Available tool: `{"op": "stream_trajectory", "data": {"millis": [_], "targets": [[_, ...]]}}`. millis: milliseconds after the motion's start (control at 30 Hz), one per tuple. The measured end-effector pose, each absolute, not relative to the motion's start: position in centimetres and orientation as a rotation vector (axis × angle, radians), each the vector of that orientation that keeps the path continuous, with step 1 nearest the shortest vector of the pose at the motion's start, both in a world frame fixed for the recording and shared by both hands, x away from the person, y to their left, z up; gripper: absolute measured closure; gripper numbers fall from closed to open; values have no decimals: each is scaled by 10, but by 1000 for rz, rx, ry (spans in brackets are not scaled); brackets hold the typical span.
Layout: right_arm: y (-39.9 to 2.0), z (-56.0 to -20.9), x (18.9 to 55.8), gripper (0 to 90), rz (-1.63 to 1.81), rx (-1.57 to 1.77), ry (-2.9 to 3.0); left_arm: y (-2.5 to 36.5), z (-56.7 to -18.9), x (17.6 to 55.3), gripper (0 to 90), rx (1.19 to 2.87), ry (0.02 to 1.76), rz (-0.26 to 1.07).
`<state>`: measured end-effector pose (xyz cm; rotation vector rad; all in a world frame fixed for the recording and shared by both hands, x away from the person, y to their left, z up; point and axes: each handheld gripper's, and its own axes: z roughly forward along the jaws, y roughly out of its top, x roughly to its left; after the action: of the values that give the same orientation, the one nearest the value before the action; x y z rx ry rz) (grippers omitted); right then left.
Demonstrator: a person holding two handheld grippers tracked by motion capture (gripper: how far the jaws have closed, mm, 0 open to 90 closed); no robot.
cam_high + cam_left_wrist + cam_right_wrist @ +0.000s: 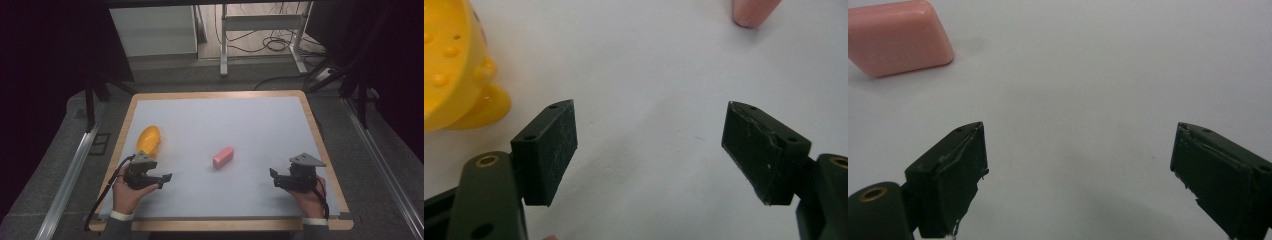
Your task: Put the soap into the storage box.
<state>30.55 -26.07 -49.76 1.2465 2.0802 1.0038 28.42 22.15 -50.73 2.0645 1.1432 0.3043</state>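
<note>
**Two tongs wide open, nothing held**

I see my left tongs [159, 181] just below the tipped yellow cup [148, 140], whose inside I can't see. My right tongs [274, 178] gape empty, well apart. The pink bar [223, 157] lies mid-counter [260, 125]. The left gripper view reveals bumps on the cup.

No text, label, brand, number or sign can be read on anything in these views.
</note>
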Motion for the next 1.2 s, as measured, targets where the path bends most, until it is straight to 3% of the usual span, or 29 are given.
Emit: {"op": "stream_trajectory", "data": {"millis": [1200], "targets": [[-266, -501, 309, 83, 1094, 1245, 2097, 220, -486, 272, 234, 2035, 1193, 405]]}}
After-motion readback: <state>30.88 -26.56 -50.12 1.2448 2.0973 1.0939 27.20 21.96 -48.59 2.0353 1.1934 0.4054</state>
